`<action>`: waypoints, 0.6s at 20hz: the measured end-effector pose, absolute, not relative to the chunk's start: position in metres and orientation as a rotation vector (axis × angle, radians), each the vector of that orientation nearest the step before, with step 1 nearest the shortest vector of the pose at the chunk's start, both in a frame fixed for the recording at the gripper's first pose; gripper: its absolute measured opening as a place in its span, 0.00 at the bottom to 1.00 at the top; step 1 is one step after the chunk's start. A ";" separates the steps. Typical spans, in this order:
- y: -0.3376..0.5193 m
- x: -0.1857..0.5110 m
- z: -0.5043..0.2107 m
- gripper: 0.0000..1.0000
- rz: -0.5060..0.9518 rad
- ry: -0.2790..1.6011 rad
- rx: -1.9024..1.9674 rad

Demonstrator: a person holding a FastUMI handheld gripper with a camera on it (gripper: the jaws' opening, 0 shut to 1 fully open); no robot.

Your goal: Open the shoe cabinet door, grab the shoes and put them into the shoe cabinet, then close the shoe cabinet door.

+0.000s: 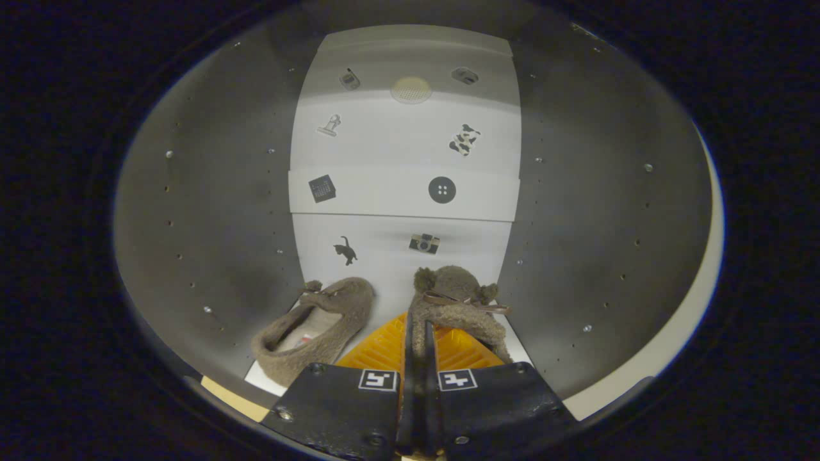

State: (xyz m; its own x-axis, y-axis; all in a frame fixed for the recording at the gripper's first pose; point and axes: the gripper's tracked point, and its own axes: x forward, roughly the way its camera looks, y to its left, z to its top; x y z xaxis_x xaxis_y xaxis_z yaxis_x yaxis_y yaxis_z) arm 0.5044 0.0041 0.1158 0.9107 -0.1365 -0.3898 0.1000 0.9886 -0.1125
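The shoe cabinet (211, 211) is open, and its interior has grey side walls with rows of small holes and a white back panel carrying small stickers. Two brown fuzzy shoes sit inside on the cabinet floor. The left shoe (314, 330) lies free, toe toward the back panel, opening facing up. The right shoe (458, 307), with a thin bow, has its heel edge clamped between the closed fingers of the gripper (419, 358).
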 end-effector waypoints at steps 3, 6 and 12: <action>0.004 0.526 0.105 0.11 -0.118 0.399 -0.132; 0.005 0.542 0.085 0.14 -0.116 0.416 -0.148; 0.016 0.540 0.069 0.30 -0.085 0.451 -0.043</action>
State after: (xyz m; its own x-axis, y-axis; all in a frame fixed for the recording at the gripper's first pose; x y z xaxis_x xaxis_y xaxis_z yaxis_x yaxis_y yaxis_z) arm 0.5399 0.0164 0.0689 0.8964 -0.0911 -0.4337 0.0720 0.9956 -0.0605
